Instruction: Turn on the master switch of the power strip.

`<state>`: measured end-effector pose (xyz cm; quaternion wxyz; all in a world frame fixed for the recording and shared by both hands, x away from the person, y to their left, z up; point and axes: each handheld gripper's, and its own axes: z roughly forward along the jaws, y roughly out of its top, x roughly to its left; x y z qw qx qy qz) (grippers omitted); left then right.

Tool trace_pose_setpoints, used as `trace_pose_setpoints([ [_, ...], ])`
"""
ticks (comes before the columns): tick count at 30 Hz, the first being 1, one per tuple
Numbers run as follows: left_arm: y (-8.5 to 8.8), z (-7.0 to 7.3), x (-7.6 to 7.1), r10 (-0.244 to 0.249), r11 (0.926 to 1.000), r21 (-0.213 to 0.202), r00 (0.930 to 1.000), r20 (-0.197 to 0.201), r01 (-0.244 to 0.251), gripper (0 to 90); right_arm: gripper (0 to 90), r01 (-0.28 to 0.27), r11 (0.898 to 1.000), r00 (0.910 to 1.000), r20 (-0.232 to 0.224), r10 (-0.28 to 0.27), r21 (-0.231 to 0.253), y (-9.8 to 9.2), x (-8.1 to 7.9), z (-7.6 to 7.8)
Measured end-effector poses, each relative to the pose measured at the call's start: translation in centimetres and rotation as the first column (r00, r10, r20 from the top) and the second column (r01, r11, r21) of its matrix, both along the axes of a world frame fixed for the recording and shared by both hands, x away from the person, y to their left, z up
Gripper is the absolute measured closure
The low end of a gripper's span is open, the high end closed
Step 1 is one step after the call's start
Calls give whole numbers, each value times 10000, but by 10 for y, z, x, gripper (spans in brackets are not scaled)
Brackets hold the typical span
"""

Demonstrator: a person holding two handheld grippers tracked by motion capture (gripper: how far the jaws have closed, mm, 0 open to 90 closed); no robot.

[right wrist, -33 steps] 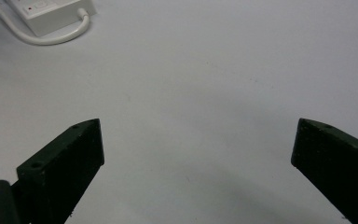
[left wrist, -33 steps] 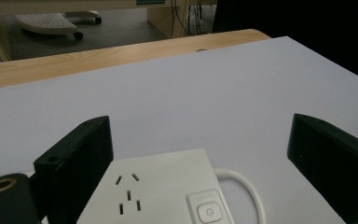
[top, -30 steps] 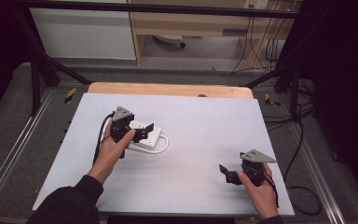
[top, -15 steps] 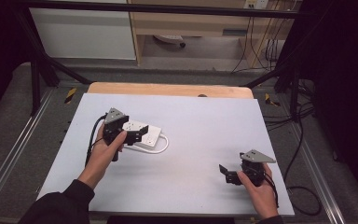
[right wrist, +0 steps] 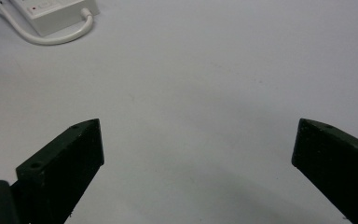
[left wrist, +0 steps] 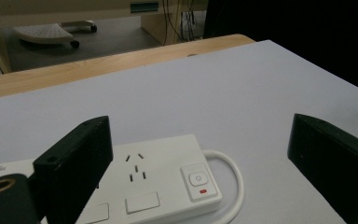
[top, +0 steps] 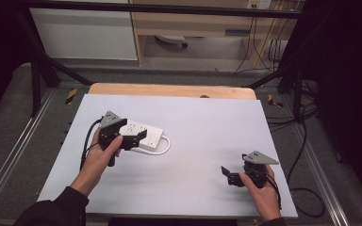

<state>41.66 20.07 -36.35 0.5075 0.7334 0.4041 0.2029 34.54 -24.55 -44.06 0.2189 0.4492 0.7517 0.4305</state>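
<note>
A white power strip [top: 143, 134] with a looped white cord [top: 164, 147] lies left of the middle of the grey table top [top: 207, 122]. My left gripper [top: 139, 137] hovers over its near end, open, jaws spread wide. In the left gripper view the power strip [left wrist: 154, 177] shows sockets and a switch with a red mark, lying between and beyond the jaws. My right gripper [top: 227, 175] rests open near the table's front right, nothing between its fingers. In the right gripper view the power strip [right wrist: 51, 11] and its cord [right wrist: 60, 37] lie far off at top left.
A wooden strip [top: 169, 90] runs along the table's far edge. Beyond it stand a wooden shelf unit [top: 193, 23], a white cabinet [top: 85, 33] and hanging cables [top: 264, 42]. Metal rails [top: 9, 155] flank the table.
My left gripper has drawn back to the left and toward the person, off the middle of the power strip to its near end. The right gripper has stayed put.
</note>
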Motion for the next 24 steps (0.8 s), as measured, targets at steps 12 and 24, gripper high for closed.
trace_pose_setpoints([
  [12, 15, 0, -14, 102, 9998, -165, 9999, 26, -101, 63, 25, 0, 10000, 10000, -10, 0, 7, 0, 0, 0],
  [24, 43, -5, -28, 512, 9985, -209, 9987, 11, -512, 63, 27, 30, 10000, 10000, -41, -30, -35, 1, 0, 0],
])
